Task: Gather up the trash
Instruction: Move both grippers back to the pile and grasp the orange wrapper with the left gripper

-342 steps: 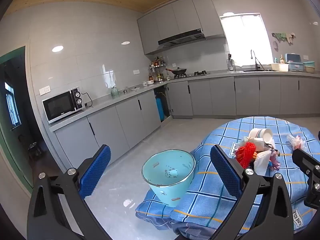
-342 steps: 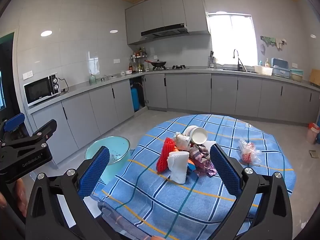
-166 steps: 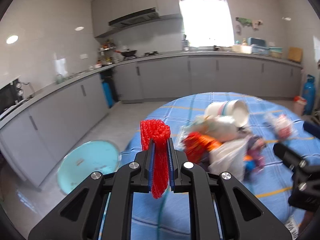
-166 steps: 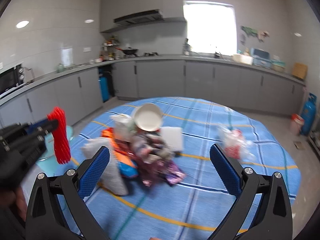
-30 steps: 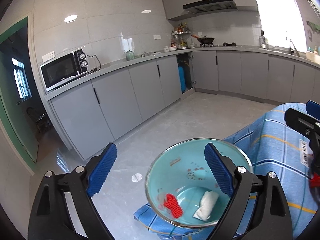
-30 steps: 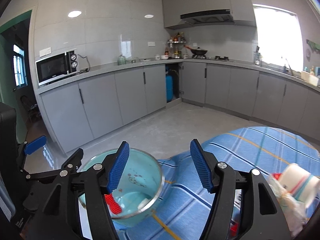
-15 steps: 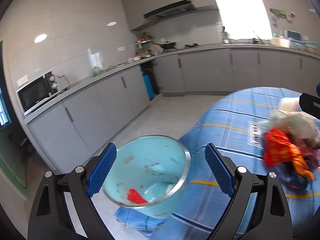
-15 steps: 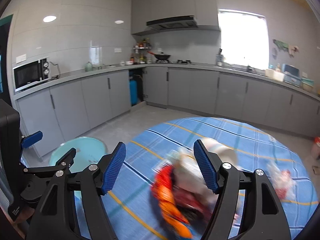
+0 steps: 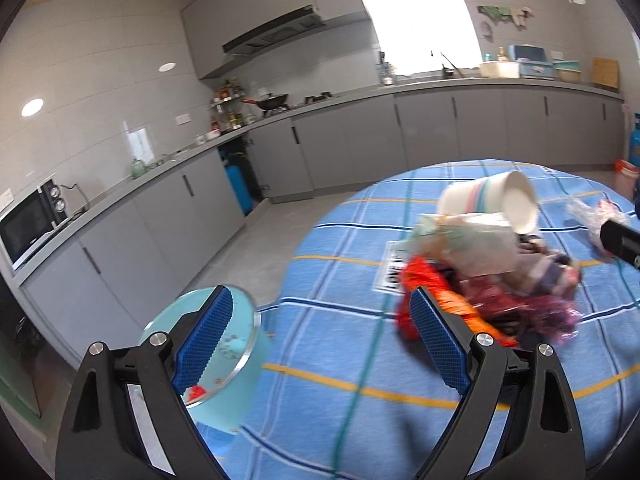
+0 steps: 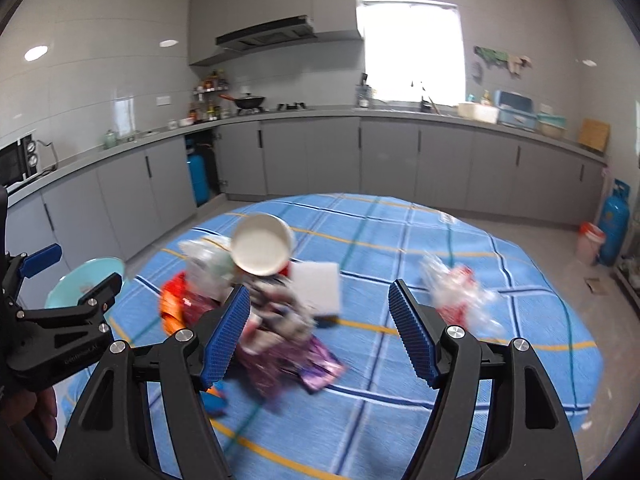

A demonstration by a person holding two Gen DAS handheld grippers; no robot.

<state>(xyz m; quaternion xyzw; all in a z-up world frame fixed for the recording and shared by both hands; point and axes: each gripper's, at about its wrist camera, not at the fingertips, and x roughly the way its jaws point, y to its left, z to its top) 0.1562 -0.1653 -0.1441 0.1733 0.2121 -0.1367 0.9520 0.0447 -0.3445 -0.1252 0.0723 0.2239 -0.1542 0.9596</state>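
Note:
A pile of trash (image 9: 492, 280) lies on the round table with the blue checked cloth (image 9: 360, 360): a paper cup (image 9: 492, 204) on its side, an orange wrapper (image 9: 432, 284), purple wrappers (image 10: 288, 356) and white paper (image 10: 316, 286). A clear bag with red contents (image 10: 460, 294) lies apart to the right. A light blue bin (image 9: 224, 364) stands at the table's left edge, with red trash inside. My left gripper (image 9: 320, 344) is open and empty, between bin and pile. My right gripper (image 10: 320, 332) is open and empty above the pile.
Grey kitchen cabinets and a counter (image 10: 360, 148) run along the far walls, with a microwave (image 9: 28, 224) at the left. A blue gas cylinder (image 10: 614, 224) and a small red-and-white bin (image 10: 590, 242) stand on the floor at the right.
Both grippers have swung right from the bin towards the trash pile and stay open. The red net and white paper dropped earlier lie in the bin.

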